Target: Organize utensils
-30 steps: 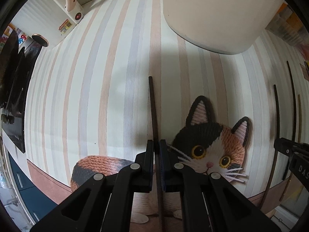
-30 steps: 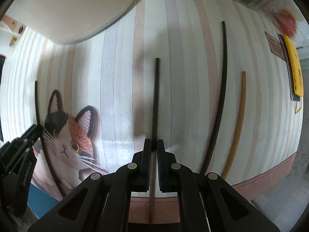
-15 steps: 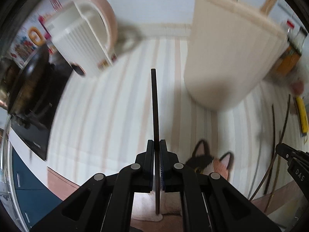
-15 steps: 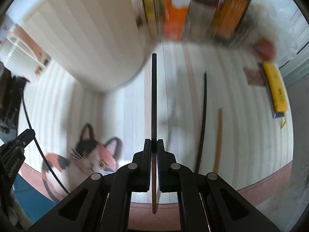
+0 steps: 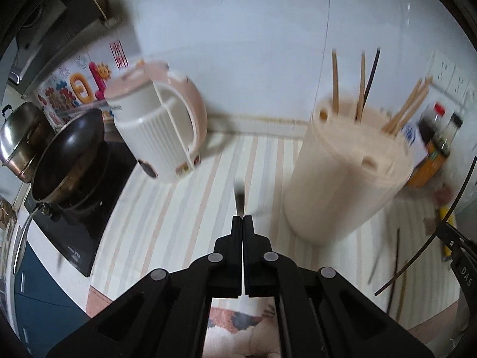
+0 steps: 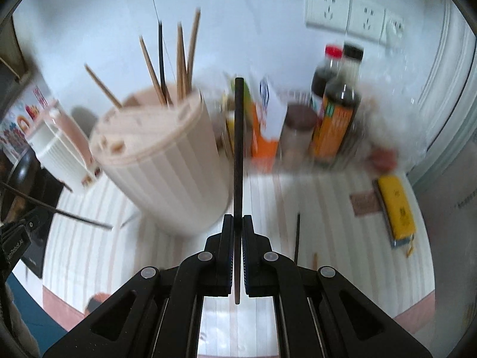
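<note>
In the left wrist view my left gripper (image 5: 242, 219) is shut on a dark chopstick (image 5: 240, 198), whose blurred tip pokes out ahead of the jaws. The cream ribbed utensil holder (image 5: 342, 179) stands ahead to the right with several chopsticks upright in its top holes. In the right wrist view my right gripper (image 6: 237, 217) is shut on another dark chopstick (image 6: 238, 149), which points up beside the holder (image 6: 161, 161). Both grippers hang above the striped mat (image 5: 179, 208). A dark chopstick (image 6: 296, 235) and a tan one (image 6: 314, 259) lie on the mat at the right.
A white and pink kettle (image 5: 161, 131) stands left of the holder. A black wok (image 5: 68, 155) and a steel pot (image 5: 18, 140) sit on a hob at far left. Sauce bottles (image 6: 337, 113) and cartons line the wall. A yellow object (image 6: 396, 208) lies at right.
Both grippers have risen off the mat with their chopsticks and tipped upward. The cat picture has dropped out of view; the holder's top, kettle and wall now show.
</note>
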Motion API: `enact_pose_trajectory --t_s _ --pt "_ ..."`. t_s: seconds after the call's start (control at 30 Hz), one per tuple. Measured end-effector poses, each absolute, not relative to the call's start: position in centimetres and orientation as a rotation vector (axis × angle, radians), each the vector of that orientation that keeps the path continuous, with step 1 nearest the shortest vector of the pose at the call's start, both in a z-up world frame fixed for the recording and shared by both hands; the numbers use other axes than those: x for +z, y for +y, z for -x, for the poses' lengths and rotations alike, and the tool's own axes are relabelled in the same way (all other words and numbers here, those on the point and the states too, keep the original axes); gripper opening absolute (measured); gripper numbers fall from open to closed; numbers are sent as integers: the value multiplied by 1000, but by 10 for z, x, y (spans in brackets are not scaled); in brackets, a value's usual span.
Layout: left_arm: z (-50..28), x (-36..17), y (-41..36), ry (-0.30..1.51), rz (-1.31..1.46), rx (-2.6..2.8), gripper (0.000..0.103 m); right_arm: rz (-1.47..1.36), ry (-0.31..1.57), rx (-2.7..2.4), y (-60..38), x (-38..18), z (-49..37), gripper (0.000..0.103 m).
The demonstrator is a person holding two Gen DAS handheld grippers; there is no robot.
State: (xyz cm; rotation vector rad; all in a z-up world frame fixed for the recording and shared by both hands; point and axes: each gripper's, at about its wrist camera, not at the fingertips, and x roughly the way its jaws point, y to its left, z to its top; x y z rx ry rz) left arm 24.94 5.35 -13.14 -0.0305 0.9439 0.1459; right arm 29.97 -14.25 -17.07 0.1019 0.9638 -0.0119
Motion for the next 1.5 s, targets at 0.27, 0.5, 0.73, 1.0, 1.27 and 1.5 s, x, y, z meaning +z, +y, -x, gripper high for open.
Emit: enact_pose_trajectory --t_s 0.27,0.5,0.73,1.0,1.27,1.5 --pt "-253 -95 65 888 101 120 0 -147 906 39 -145 -117 -309 5" --pt "-249 -122 95 983 193 156 0 -255 1101 104 -152 -160 -316 5" --pt "-264 -198 85 1240 375 42 4 -284 1301 102 -156 -232 -315 5" --pt "-298 -296 27 1457 429 23 6 -252 1467 24 -168 -296 -316 5" --pt "-303 -331 -10 1515 346 30 7 -230 1533 -44 -179 -332 -327 5" --pt "-303 -331 -28 1455 264 40 7 -208 1560 -71 -180 -349 -326 5"
